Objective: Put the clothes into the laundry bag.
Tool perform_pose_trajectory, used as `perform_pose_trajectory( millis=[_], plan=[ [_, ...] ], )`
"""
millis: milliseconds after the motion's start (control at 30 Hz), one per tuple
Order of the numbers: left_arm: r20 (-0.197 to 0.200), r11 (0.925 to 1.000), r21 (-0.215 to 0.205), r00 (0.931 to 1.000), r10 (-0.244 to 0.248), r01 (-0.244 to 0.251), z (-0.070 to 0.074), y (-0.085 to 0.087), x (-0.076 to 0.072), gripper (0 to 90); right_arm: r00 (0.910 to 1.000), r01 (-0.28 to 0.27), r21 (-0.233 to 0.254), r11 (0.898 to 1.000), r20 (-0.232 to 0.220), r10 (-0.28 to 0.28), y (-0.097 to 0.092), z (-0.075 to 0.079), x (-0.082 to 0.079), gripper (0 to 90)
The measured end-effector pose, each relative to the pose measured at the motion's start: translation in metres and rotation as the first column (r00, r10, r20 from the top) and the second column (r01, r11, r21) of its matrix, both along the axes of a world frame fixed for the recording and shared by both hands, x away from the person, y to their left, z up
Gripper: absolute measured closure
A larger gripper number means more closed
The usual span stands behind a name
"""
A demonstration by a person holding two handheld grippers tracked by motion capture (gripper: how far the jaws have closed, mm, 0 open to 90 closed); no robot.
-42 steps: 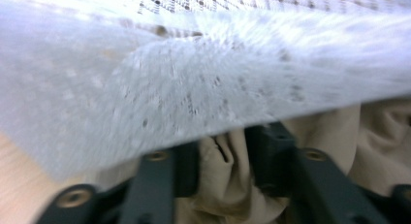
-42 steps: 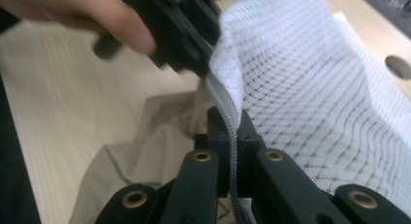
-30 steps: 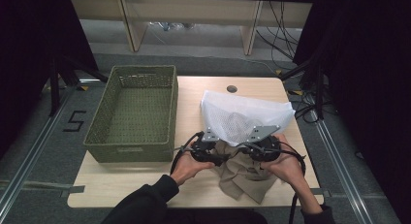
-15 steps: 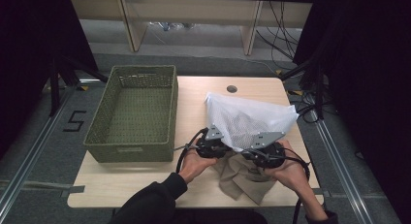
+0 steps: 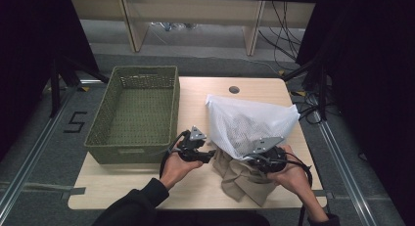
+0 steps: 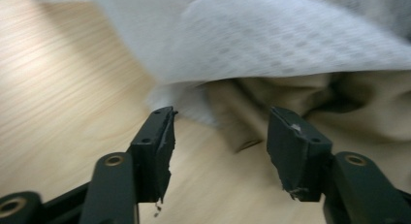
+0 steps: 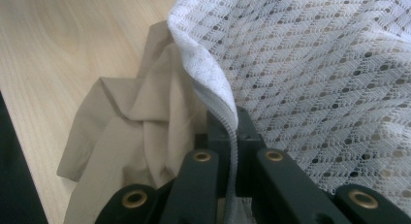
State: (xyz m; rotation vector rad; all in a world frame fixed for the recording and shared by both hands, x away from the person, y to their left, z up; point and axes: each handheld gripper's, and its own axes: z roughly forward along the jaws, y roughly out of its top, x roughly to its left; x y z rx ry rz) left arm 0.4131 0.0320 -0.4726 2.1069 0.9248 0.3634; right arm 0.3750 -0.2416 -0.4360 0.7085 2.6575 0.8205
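Observation:
A white mesh bag (image 5: 249, 121) stands puffed up on the table's right half, and a beige garment (image 5: 244, 179) spills from under its near edge. My right gripper (image 5: 252, 160) is shut on the bag's hemmed edge (image 7: 228, 112), which runs down between its jaws (image 7: 231, 122). My left gripper (image 5: 211, 156) sits just left of the garment and points at it. Its jaws (image 6: 220, 120) have just been opening and stand open with nothing between them. Ahead of them lie the beige garment (image 6: 310, 93) and the mesh bag (image 6: 271, 40). The beige garment (image 7: 135, 122) lies crumpled left of the mesh bag (image 7: 315, 64).
A green woven basket (image 5: 132, 152) stands on the left half of the wooden table (image 5: 195, 192), close to my left hand. A round cable hole (image 5: 234, 89) is at the table's far edge. Black curtains and cables flank the table.
My left gripper reached toward the bag's mouth, then drew back to the left. The right gripper stayed on the bag's edge and sank slightly.

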Motion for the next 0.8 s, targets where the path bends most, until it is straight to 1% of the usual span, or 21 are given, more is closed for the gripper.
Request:
perform_pose_trajectory(
  millis=[33,67,100,133,167,200,233,267,300,333,367,433,467,500,533,567,600,633,667,767,800],
  plan=[
    [-0.006,0.9992,0.038,0.9999,-0.011,0.011,-0.001,0.0,0.002,45.7,1.0,-0.002,-0.003,1.0,0.006,0.002,0.0,-0.001,0.001,89.9],
    [-0.013,0.9985,0.055,0.9999,-0.002,0.003,-0.003,-0.002,0.004,47.0,1.0,-0.002,0.0,1.0,0.004,0.002,-0.001,-0.001,0.001,89.9],
    [-0.021,0.9983,0.058,0.9998,0.003,-0.002,-0.005,-0.004,0.007,47.6,1.0,0.004,-0.001,1.0,-0.001,-0.004,-0.001,-0.001,0.0,89.9],
    [-0.017,0.9977,0.067,0.9997,0.015,-0.014,-0.008,-0.007,0.009,47.7,0.9999,-0.009,-0.003,1.0,-0.008,0.009,-0.002,-0.001,0.002,89.9],
    [-0.012,0.9962,0.084,0.9997,0.023,-0.022,-0.01,-0.011,0.012,48.3,1.0,0.008,-0.005,1.0,0.0,-0.008,-0.002,-0.001,0.001,89.9],
    [-0.016,0.9962,0.082,0.9994,0.03,-0.029,-0.012,-0.015,0.016,48.5,1.0,0.008,-0.005,1.0,-0.002,-0.008,-0.002,-0.002,0.001,89.9],
    [-0.006,0.9938,0.102,0.9989,0.046,-0.045,-0.014,-0.02,0.021,48.6,0.9999,0.01,-0.008,1.0,-0.003,-0.01,-0.002,-0.002,0.001,89.9],
    [-0.004,0.993,0.106,0.9987,0.051,-0.051,-0.015,-0.022,0.023,48.7,0.9999,0.01,-0.008,1.0,-0.006,-0.01,-0.003,-0.002,0.001,89.9],
    [0.005,0.9892,0.136,0.9984,0.056,-0.056,-0.018,-0.027,0.028,48.5,0.9999,0.006,-0.004,1.0,-0.014,-0.006,-0.003,-0.002,0.001,90.0],
    [0.012,0.987,0.149,0.9982,0.059,-0.06,-0.02,-0.03,0.033,48.7,0.9998,0.016,-0.005,1.0,-0.01,-0.016,-0.003,-0.002,0.001,89.9],
    [-0.015,0.9874,0.147,0.998,0.061,-0.058,-0.023,-0.032,0.037,48.9,0.9999,0.011,-0.007,1.0,0.003,-0.011,-0.003,-0.003,0.002,89.9],
    [-0.022,0.9872,0.151,0.9983,0.055,-0.051,-0.03,-0.036,0.043,49.8,0.9999,0.003,-0.005,1.0,-0.01,-0.003,-0.004,-0.001,0.002,89.9],
    [-0.037,0.9928,0.114,0.9985,0.042,-0.037,-0.034,-0.038,0.047,52.9,0.9999,0.015,-0.006,1.0,-0.007,-0.015,-0.004,-0.002,0.001,89.9],
    [-0.033,0.9965,0.079,0.999,0.03,-0.027,-0.036,-0.039,0.048,61.0,0.9997,0.014,-0.005,1.0,-0.021,-0.014,-0.004,-0.002,0.001,89.9],
    [-0.034,0.9975,0.068,0.9992,0.021,-0.019,-0.037,-0.039,0.048,68.5,0.9997,0.014,-0.006,1.0,-0.022,-0.014,-0.003,-0.002,0.001,89.9],
    [-0.034,0.9978,0.067,0.9994,0.002,0.0,-0.037,-0.039,0.048,78.1,0.9997,0.012,-0.007,1.0,-0.02,-0.013,-0.003,-0.003,0.001,89.9],
    [-0.028,0.9971,0.074,0.9995,-0.014,0.016,-0.036,-0.039,0.046,83.0,1.0,-0.008,-0.012,1.0,-0.002,0.008,-0.003,-0.004,0.003,89.9],
    [-0.021,0.9956,0.087,0.9993,-0.031,0.033,-0.035,-0.039,0.044,86.4,0.9999,-0.003,-0.011,1.0,-0.014,0.003,-0.002,-0.004,0.002,89.9],
    [-0.019,0.9955,0.085,0.999,-0.04,0.042,-0.033,-0.036,0.041,87.4,0.9998,0.0,-0.012,1.0,-0.02,0.0,-0.002,-0.005,0.003,89.8],
    [-0.044,0.9974,0.055,0.9981,-0.044,0.047,-0.029,-0.025,0.03,88.2,0.9998,0.003,-0.01,1.0,-0.022,-0.003,0.0,-0.007,0.003,89.8],
    [-0.049,0.9965,0.05,0.9967,-0.065,0.067,-0.028,-0.021,0.025,88.3,0.9996,0.015,-0.013,1.0,-0.024,-0.015,0.001,-0.007,0.004,89.7]
  ],
)
